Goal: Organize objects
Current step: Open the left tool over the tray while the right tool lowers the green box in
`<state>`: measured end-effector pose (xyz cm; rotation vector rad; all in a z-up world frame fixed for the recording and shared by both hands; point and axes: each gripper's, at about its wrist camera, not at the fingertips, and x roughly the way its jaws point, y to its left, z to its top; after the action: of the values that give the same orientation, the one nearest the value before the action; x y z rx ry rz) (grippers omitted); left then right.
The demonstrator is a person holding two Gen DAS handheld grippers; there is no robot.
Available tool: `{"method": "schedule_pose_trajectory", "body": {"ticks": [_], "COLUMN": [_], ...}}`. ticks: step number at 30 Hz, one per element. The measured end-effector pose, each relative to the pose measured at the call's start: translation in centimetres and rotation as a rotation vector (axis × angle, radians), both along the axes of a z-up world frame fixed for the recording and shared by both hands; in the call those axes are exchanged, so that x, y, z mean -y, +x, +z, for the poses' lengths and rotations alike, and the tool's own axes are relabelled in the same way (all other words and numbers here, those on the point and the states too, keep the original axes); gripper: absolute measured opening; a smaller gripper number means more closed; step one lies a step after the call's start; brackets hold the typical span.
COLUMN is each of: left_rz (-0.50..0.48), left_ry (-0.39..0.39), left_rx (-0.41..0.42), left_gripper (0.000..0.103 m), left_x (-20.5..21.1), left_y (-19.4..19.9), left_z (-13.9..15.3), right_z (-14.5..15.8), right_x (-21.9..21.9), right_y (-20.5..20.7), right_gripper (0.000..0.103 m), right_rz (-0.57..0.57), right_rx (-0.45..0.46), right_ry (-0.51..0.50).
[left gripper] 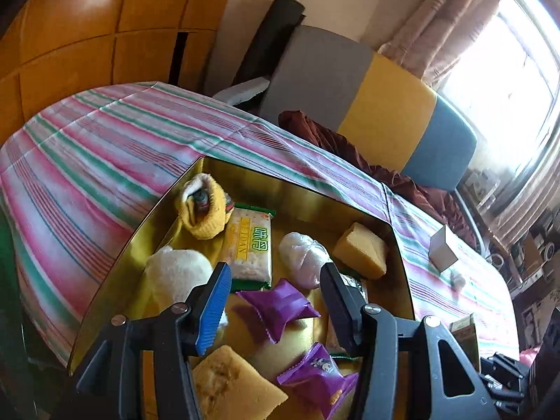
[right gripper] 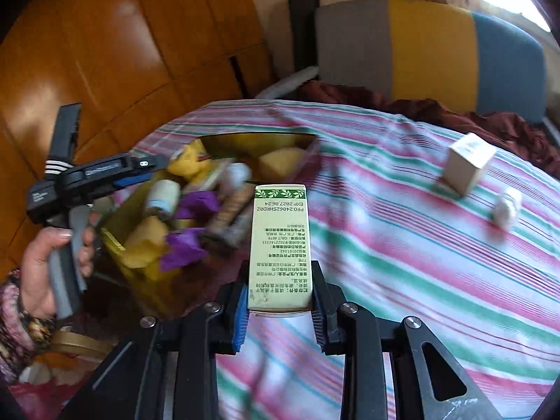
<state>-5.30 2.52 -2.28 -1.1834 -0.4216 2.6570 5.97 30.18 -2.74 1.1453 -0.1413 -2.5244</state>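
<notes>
Clamping tight, the right gripper pinches a slim cream carton with printed text by its near end, above the striped cloth. The left gripper hangs with jaws apart and nothing between, over the shiny gold tin of crinkly purple packets and spongy cake.

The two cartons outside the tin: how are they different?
The green-printed carton is long and slim; the plain white carton is short, cube-like. The first is clamped in the right gripper above the cloth; the second stands on the striped cloth. Both are outside the tin.
</notes>
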Motion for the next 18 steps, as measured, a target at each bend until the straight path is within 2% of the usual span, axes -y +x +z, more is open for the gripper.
{"method": "schedule_pose_trajectory", "body": {"ticks": [3, 10, 18], "left_rz": [0.018, 0.052, 0.037], "left_ry": [-0.010, 0.031, 0.080], "left_rx": [0.002, -0.003, -0.034], "left_gripper": [0.053, 0.053, 0.054], "left_x": [0.6, 2.2, 2.6], "left_y": [0.3, 0.7, 1.2], "left_z": [-0.1, -0.1, 0.4], "right_z": [0.5, 0.7, -0.6], "right_x": [2.4, 7.0, 9.2], "right_y": [0.1, -0.7, -1.2], "right_gripper": [0.030, 0.030, 0.030], "right_rz": [0.049, 0.094, -0.005], "right_rx": [-0.006, 0.041, 0.113], "right_ry": [0.005, 0.013, 0.068]}}
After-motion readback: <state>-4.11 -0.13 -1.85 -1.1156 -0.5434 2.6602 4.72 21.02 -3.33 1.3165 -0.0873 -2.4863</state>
